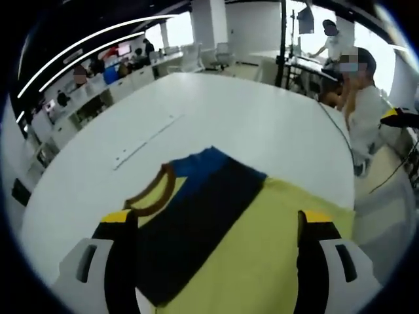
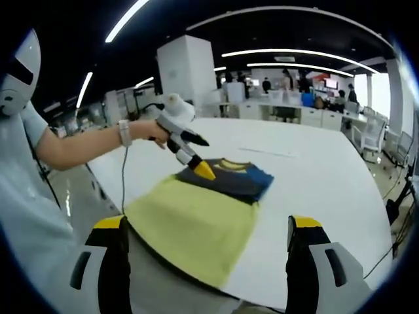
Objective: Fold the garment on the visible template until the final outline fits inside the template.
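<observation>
A folded garment [image 2: 226, 175], dark navy with a blue part and a yellow-brown collar, is seen lying on a yellow template [image 2: 193, 226] near one edge of the white desk [image 2: 327, 190]. In the right gripper view the template hangs slightly over the near desk edge, and the garment rests on the template's far end, its far edge apparently past the template's.

The left hand-held gripper [image 2: 204, 170] is seen in the right gripper view, held in a person's hand [image 2: 154, 131] and angled down, its yellow tip at or just above the garment's near-left corner; contact cannot be confirmed. In its own view the jaws [image 1: 219, 226] are spread apart with nothing between them, and the garment's long axis runs away from them toward the collar [image 1: 154, 193].

The right hand-held gripper [image 2: 206, 229] is held back at the near desk edge, jaws wide and empty, well apart from the garment.

The left gripper is judged the nearer one, so the next fold or pull would likely fall to it, drawing the garment back along the template's length until its outline sits inside.
</observation>
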A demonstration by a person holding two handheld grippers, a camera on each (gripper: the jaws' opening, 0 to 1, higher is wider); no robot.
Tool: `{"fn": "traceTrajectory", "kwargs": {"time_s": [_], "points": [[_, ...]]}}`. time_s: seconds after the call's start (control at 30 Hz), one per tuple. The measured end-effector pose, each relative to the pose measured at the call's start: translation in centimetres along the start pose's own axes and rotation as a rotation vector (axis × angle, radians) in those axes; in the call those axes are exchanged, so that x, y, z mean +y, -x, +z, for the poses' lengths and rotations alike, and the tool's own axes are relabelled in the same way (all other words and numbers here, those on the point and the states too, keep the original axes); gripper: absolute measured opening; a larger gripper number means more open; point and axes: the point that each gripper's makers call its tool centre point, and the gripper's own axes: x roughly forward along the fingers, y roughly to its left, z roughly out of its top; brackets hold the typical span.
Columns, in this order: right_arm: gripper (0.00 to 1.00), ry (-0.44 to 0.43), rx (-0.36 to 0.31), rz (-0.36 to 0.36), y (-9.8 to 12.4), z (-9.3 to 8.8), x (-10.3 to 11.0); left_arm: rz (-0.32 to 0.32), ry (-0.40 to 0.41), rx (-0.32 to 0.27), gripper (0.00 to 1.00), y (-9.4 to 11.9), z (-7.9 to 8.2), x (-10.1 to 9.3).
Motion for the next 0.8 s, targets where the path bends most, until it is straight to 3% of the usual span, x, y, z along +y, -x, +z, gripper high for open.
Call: {"fn": "traceTrajectory", "kwargs": {"time_s": [0.13, 0.8], "points": [[1.00, 0.006, 0.001, 0.004, -0.1, 0.2, 0.2, 0.041, -0.055, -0.004, 1.00, 1.0, 0.4, 0.6], [1.00, 0.058, 0.021, 0.023, -0.2, 1.0, 1.1, 0.052, -0.027, -0.038, 1.00, 3.8, 0.6, 0.5]]}}
